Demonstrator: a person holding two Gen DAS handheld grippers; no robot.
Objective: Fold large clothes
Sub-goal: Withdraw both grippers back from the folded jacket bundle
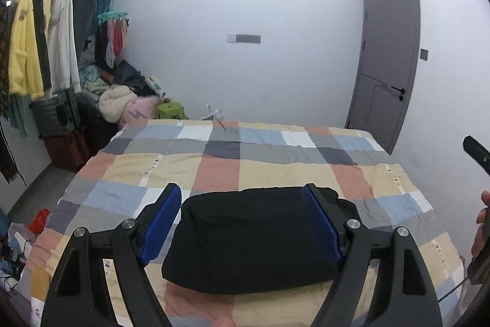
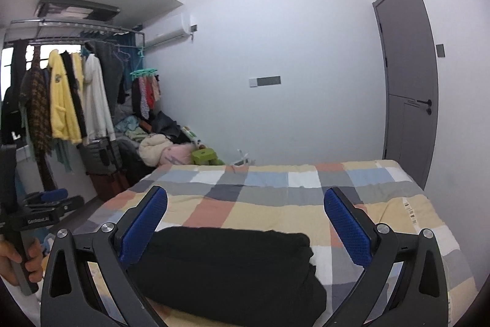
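Note:
A black garment (image 1: 254, 238) lies folded into a thick rectangular bundle on the near part of a bed with a patchwork checked sheet (image 1: 214, 167). My left gripper (image 1: 241, 189) is held above the bundle, its blue pads (image 1: 162, 222) wide apart with nothing between them. The right wrist view has the same bundle (image 2: 226, 271) low in the picture. My right gripper (image 2: 245, 190) is above it and fully open, clear of the cloth. At the left edge of that view a hand (image 2: 18, 259) holds the left gripper (image 2: 52, 201). The right gripper (image 1: 476, 152) shows at the left wrist view's right edge.
A rack of hanging clothes (image 1: 36, 36) stands left of the bed, above dark suitcases (image 1: 61, 118) and a heap of clothes (image 1: 122, 100). A green stool (image 1: 170, 111) is at the bed's far corner. A grey door (image 1: 389, 66) is shut on the right. Clutter covers the floor (image 1: 18, 244).

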